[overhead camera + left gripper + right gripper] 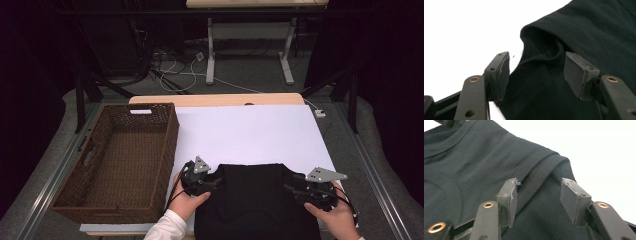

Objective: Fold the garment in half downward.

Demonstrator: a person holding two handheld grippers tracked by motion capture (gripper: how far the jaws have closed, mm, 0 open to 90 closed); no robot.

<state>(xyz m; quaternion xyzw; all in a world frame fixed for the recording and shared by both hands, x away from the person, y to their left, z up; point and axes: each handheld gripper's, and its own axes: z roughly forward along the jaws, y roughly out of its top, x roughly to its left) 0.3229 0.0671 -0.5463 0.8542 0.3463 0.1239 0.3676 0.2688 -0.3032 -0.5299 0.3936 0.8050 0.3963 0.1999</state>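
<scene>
Black garment (pixel 257 200) lying part-folded right of wicker basket (pixel 107 200), apparently sleeves tucked. Left gripper (pixel 216 184) and right gripper (pixel 291 191): jaws apart, gripping nothing. Basket without contents; transfer outstanding.

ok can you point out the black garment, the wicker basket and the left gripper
black garment (pixel 257 200), high view, on the flat middle of the folded cloth
wicker basket (pixel 169 135), high view, on its right side wall
left gripper (pixel 536 75), left gripper view, midway between its two open fingertips, over the cloth's edge
</scene>
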